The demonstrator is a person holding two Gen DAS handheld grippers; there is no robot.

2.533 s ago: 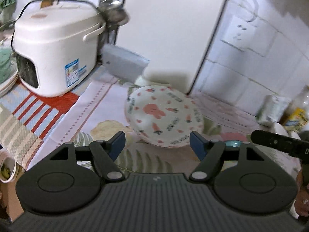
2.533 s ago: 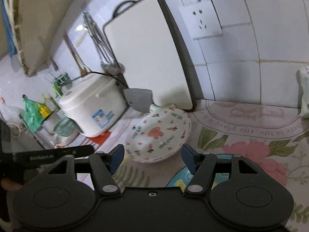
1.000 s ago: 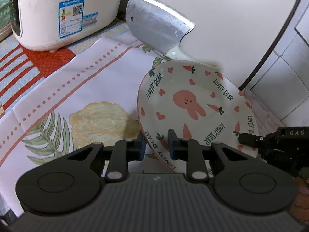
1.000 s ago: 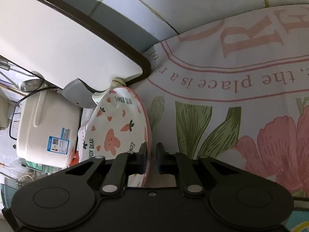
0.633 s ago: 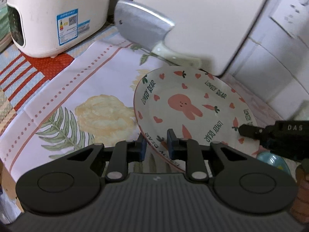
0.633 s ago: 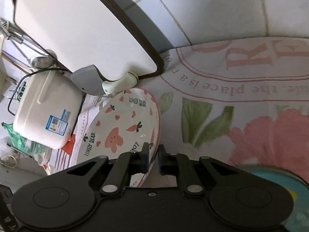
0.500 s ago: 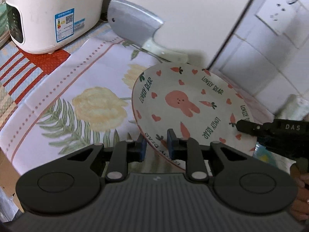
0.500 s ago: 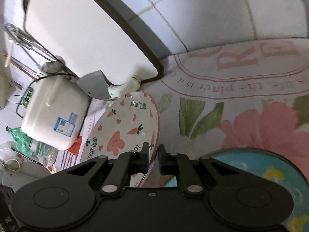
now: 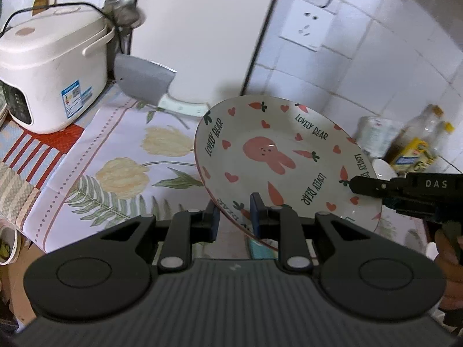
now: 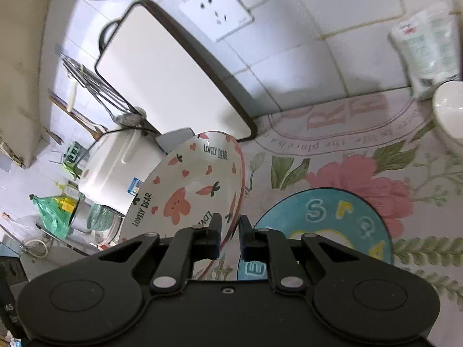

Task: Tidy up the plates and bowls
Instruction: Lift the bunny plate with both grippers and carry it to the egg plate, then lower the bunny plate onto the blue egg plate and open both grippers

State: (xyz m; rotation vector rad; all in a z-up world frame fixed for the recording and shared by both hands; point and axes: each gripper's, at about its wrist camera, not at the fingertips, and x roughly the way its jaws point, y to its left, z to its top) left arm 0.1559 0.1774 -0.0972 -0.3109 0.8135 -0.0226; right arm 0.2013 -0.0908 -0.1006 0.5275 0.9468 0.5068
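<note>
Hiding blue plate [image 10: 332, 217], rabbit plate [image 9: 275, 150]

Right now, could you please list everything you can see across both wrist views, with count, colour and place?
rabbit plate: one, white with pink rabbit, carrots and hearts, held tilted above the cloth by both claws
blue plate: one, turquoise with letters, flat on the cloth under the rabbit plate
rice cooker: one, white, far left
cleaver: one, grey blade, white handle, leaning at the board's foot
cutting board: one, white, dark rim, propped against the wall
wall socket: one, white, on the tiles
tablecloth: one, floral, covering the counter
white bowl: one, far right
bottles: two, yellow-labelled, right, blurred
left claw: shut on the plate's near rim
right claw: shut on the plate's rim
</note>
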